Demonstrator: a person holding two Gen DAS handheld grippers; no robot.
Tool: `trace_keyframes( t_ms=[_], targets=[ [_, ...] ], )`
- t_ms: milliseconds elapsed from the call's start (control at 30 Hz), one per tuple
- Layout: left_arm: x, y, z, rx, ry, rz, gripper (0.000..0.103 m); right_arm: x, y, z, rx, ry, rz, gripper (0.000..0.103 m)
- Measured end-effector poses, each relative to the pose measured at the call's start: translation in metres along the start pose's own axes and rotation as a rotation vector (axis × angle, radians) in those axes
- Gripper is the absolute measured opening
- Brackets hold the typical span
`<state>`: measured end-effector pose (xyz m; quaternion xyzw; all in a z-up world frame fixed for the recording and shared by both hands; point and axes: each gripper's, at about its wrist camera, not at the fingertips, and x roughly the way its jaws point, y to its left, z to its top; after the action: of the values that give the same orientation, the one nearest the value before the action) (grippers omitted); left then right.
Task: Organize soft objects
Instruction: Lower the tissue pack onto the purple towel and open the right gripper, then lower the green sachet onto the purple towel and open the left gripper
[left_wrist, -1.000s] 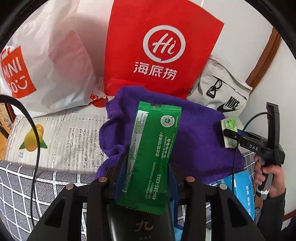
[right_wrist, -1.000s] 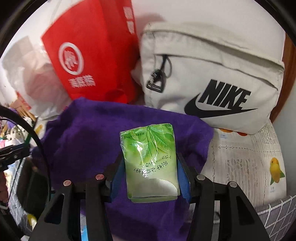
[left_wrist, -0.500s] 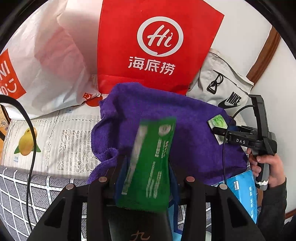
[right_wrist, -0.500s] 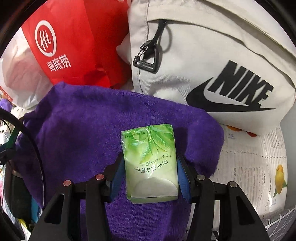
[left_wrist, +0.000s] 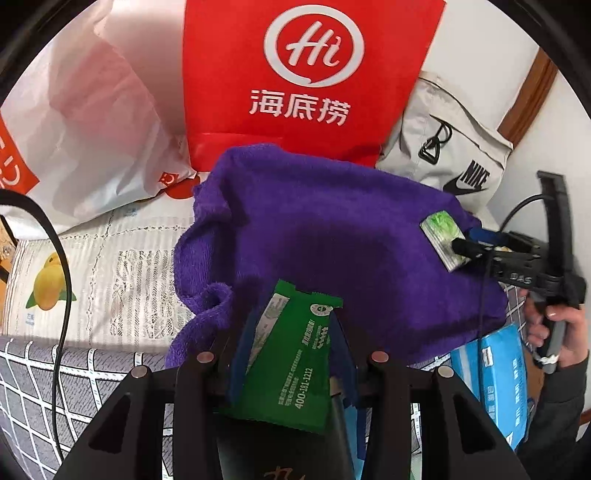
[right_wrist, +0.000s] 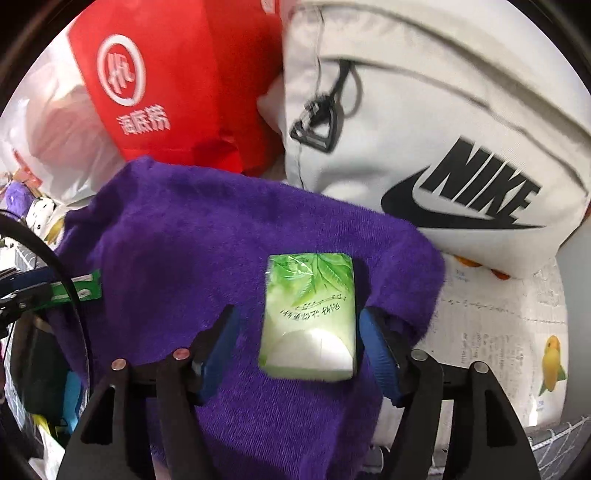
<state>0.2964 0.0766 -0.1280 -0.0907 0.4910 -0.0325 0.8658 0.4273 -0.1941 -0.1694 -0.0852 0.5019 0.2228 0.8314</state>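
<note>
A purple towel (left_wrist: 325, 229) lies crumpled in the middle. My left gripper (left_wrist: 291, 347) is shut on a long green sachet (left_wrist: 291, 369), which it holds tilted over the towel's near edge. A pale green tissue pack (right_wrist: 310, 317) rests flat on the purple towel (right_wrist: 207, 236). Around it, the jaws of my right gripper (right_wrist: 299, 317) are opening: a clear gap shows on the left and the right pad is just beside the pack. From the left wrist view, the tissue pack (left_wrist: 443, 236) sits at the towel's right side, at the tips of the right gripper (left_wrist: 469, 243).
A red paper bag (left_wrist: 306, 74), a white plastic bag (left_wrist: 92, 110) and a grey Nike bag (right_wrist: 443, 129) stand close behind the towel. A lemon-print cloth (left_wrist: 92, 266) and checked fabric (left_wrist: 37, 387) lie left. A blue pack (left_wrist: 498, 369) lies under the person's hand (left_wrist: 561, 325).
The right gripper sank toward the towel and its jaws spread off the tissue pack, which now lies on the towel. The left gripper kept its hold; the sachet tilted.
</note>
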Motion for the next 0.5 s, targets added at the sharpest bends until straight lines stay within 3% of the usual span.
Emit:
trace_keyframes(
  t_ms=[67,167,333,467,500],
  targets=[
    [0.003,-0.005,0.001,0.026,0.026,-0.003,0.042,-0.012,0.005,-0.005,-0.018,-0.021,-0.006,0.067],
    [0.015,-0.015,0.006,0.079,0.064,0.040,0.055,-0.031,0.011,-0.009,-0.030,-0.053,0.000,0.067],
    [0.033,-0.025,0.011,0.143,0.112,0.115,0.055,-0.054,0.014,-0.007,-0.051,-0.107,0.021,0.067],
    [0.043,-0.031,0.012,0.191,0.121,0.132,0.044,-0.067,0.019,-0.011,-0.066,-0.132,0.024,0.067],
    [0.042,-0.031,0.012,0.192,0.114,0.130,0.035,-0.069,0.020,-0.012,-0.070,-0.139,0.025,0.067]
  ],
)
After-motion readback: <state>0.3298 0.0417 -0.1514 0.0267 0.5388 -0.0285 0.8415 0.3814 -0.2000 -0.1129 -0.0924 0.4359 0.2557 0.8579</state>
